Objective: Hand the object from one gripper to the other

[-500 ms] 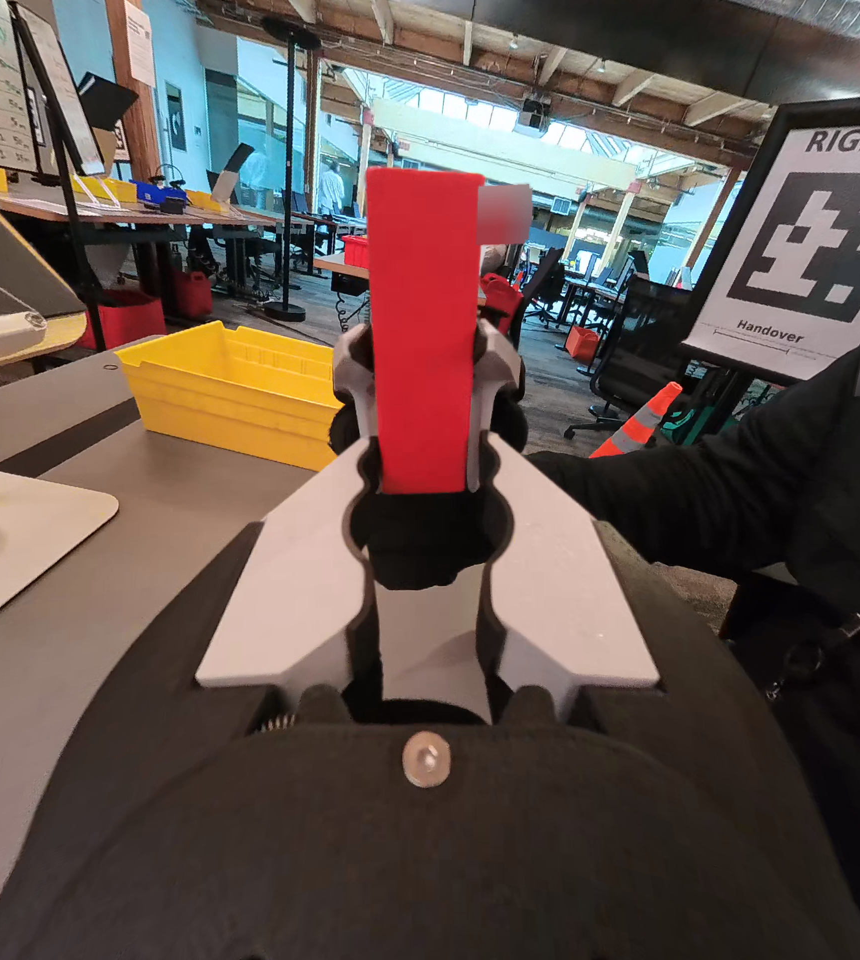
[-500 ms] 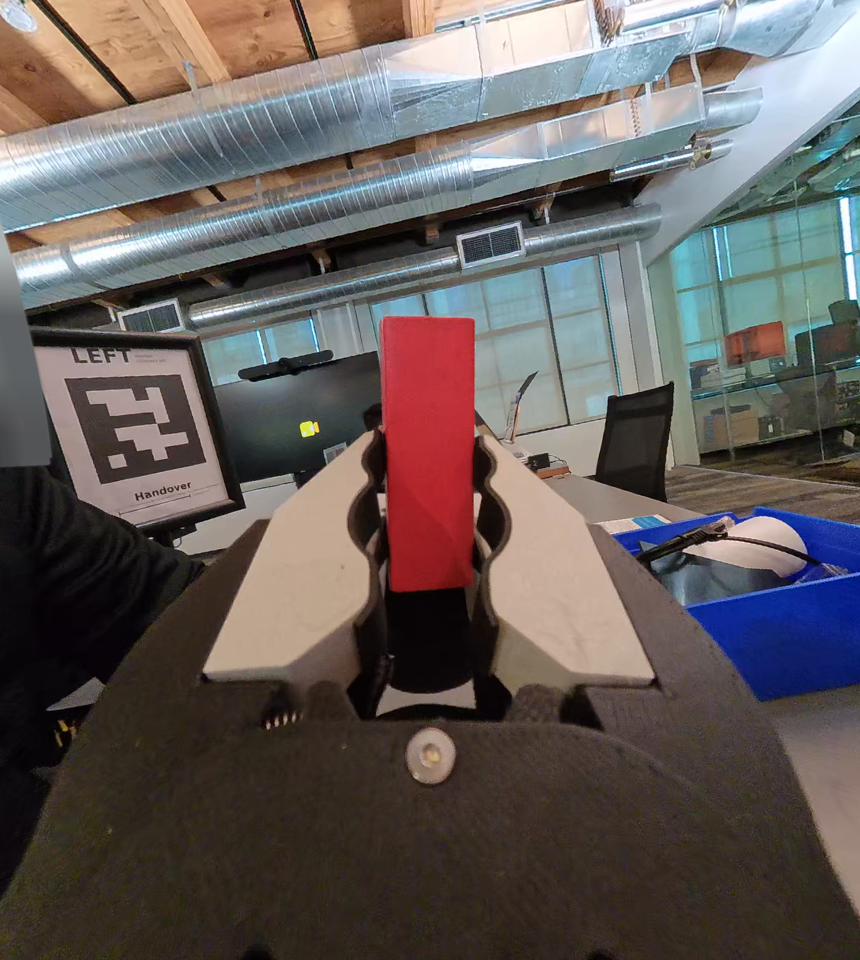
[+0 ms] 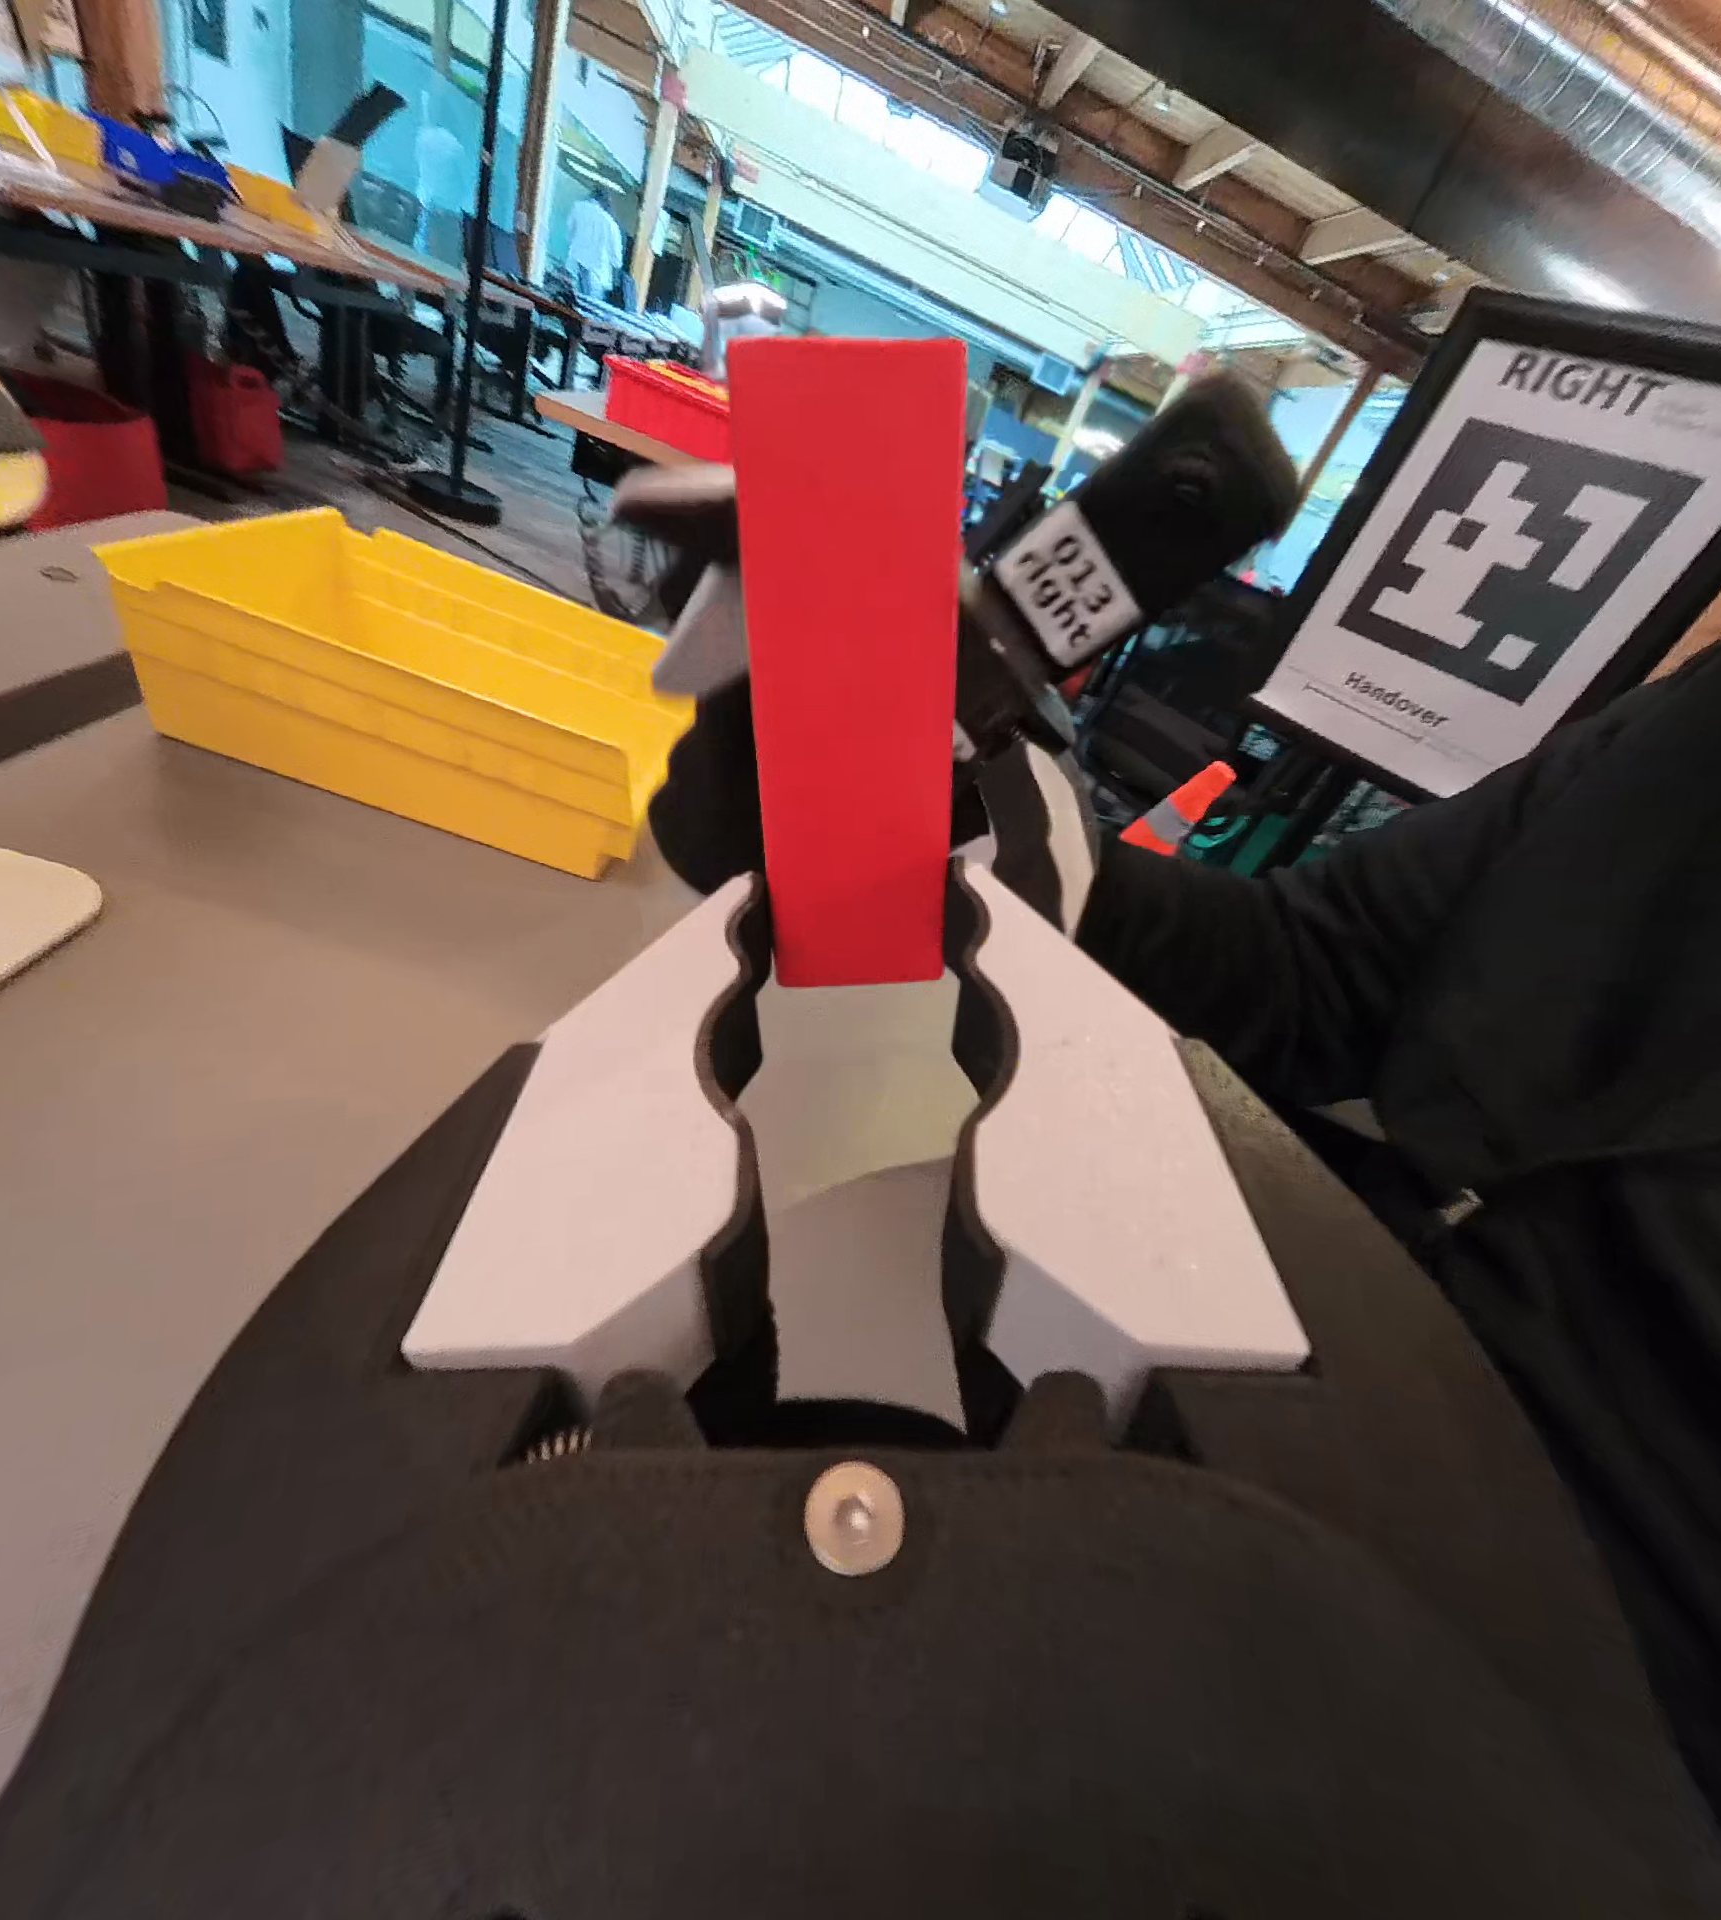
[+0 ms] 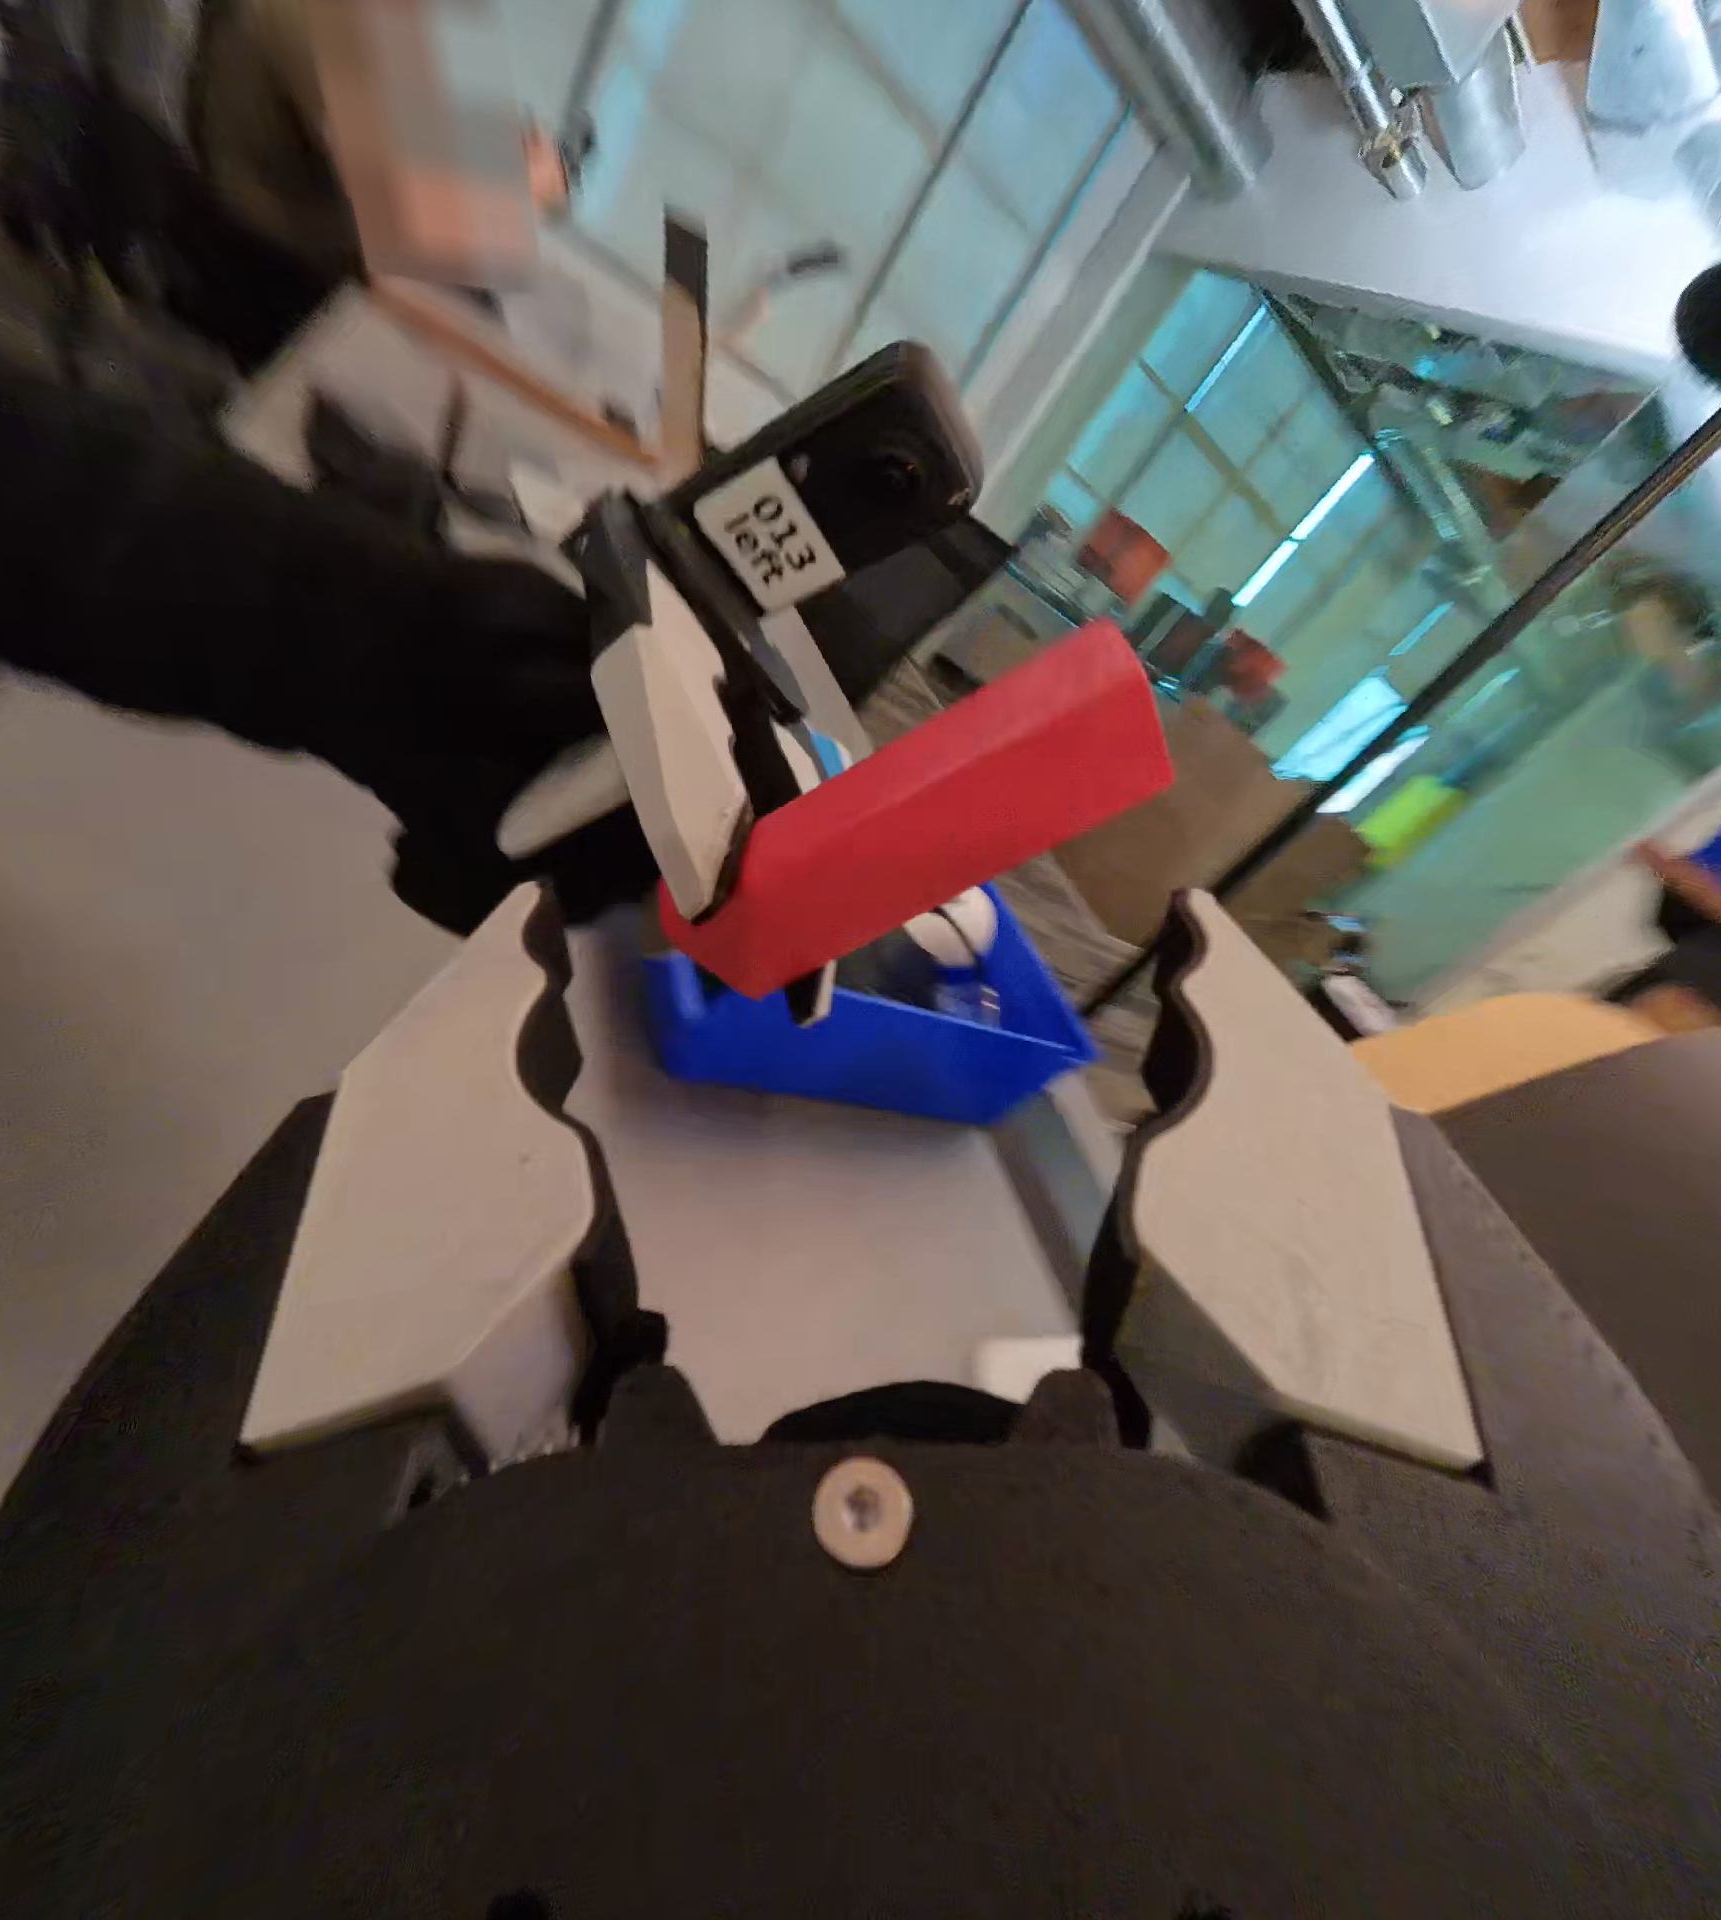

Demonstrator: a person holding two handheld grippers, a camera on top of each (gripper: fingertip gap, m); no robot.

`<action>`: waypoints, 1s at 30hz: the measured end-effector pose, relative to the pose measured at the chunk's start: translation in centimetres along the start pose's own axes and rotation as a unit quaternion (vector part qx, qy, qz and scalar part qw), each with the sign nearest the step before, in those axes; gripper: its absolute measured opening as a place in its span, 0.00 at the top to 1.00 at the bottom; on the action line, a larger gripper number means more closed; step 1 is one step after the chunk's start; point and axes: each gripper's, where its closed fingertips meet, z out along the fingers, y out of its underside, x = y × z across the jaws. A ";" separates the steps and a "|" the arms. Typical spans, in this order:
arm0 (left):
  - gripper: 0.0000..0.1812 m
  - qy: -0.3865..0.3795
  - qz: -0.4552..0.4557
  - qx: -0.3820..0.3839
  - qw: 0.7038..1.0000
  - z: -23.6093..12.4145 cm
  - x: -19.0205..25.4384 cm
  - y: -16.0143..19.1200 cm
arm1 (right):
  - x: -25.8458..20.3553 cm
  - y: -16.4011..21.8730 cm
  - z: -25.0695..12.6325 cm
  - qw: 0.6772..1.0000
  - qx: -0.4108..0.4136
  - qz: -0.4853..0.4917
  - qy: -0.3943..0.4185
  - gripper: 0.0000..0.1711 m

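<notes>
Left gripper (image 3: 856, 914) fingers clamp the smooth rectangular red block (image 3: 848, 665); right gripper (image 4: 861, 935) fingers wide apart, empty.

Grey table (image 3: 212, 1039) (yellow bin (image 3: 368, 665))

Open grey worktop (image 3: 243, 1039) lies left of the left gripper (image 3: 856, 914), bounded behind by a yellow bin (image 3: 368, 675), while a black sleeve (image 3: 1458, 935) blocks its right.
</notes>
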 end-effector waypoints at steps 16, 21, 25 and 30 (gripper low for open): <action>0.83 0.098 -0.073 -0.036 0.992 1.2 2.4 2.0 | -0.3 0.4 0.3 0.965 -0.111 -0.235 0.034 0.37; 0.80 0.078 -0.054 -0.001 0.995 1.1 2.0 0.9 | 0.1 0.5 0.3 0.984 -0.093 -0.152 0.029 0.37; 0.68 0.021 0.029 0.012 0.999 0.1 1.3 -0.5 | 0.7 0.7 0.0 0.998 -0.059 -0.011 0.009 0.37; 0.62 -0.117 0.217 -0.024 0.969 -1.3 -0.3 -1.6 | 0.4 1.3 -0.6 0.981 -0.032 0.182 -0.062 0.37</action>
